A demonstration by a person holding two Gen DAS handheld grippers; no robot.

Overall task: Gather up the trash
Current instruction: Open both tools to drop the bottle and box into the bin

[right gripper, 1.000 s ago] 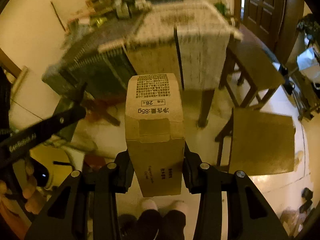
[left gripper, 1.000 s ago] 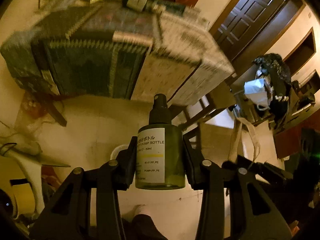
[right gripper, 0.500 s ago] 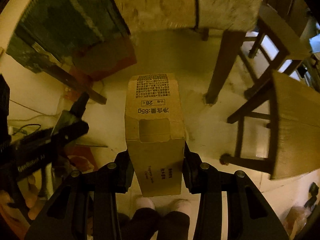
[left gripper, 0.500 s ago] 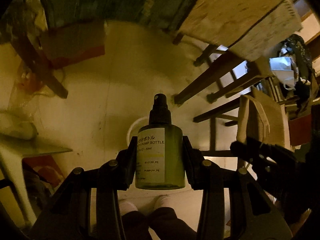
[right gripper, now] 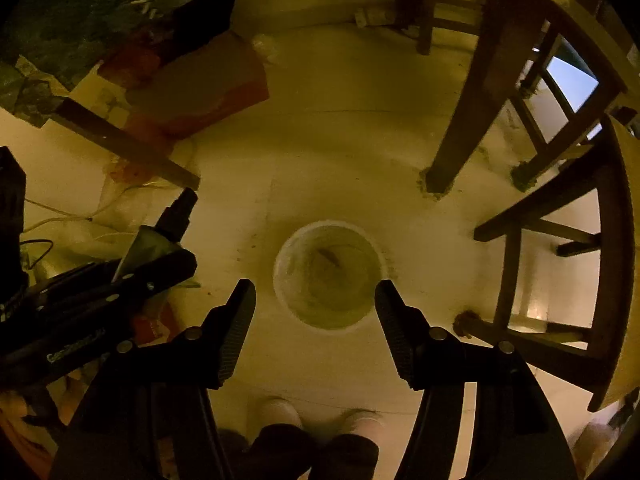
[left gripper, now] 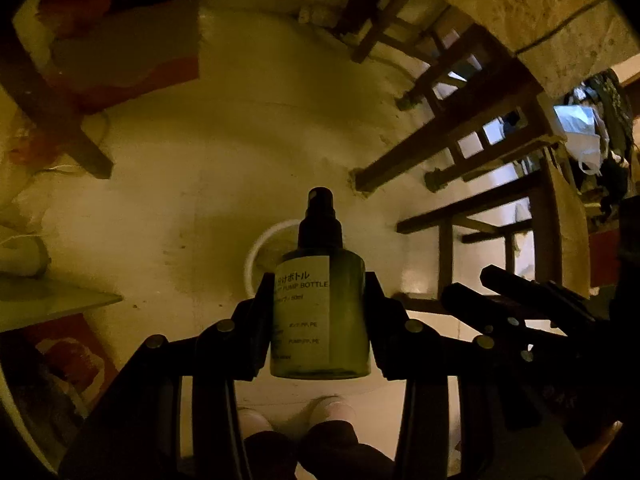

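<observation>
Green plastic, the spray bottle (left gripper: 320,312) sits clamped upright in the left gripper (left gripper: 316,312), its jaws tight on both sides. The right gripper (right gripper: 316,304) hangs above the white bucket (right gripper: 330,276) on the floor with jaws spread wide and nothing between them; the cardboard box it gripped half a second ago is gone, apparently dropped in, though I can't make it out inside. I'd guess the bottle goes next.

I'm looking down at a pale floor (right gripper: 320,152) — dark wooden chairs (right gripper: 560,216) standing to the right, a table leg (right gripper: 464,128) at far right, a red-orange bag (right gripper: 200,84) lying far left, white cables (right gripper: 60,216) trailing left.
</observation>
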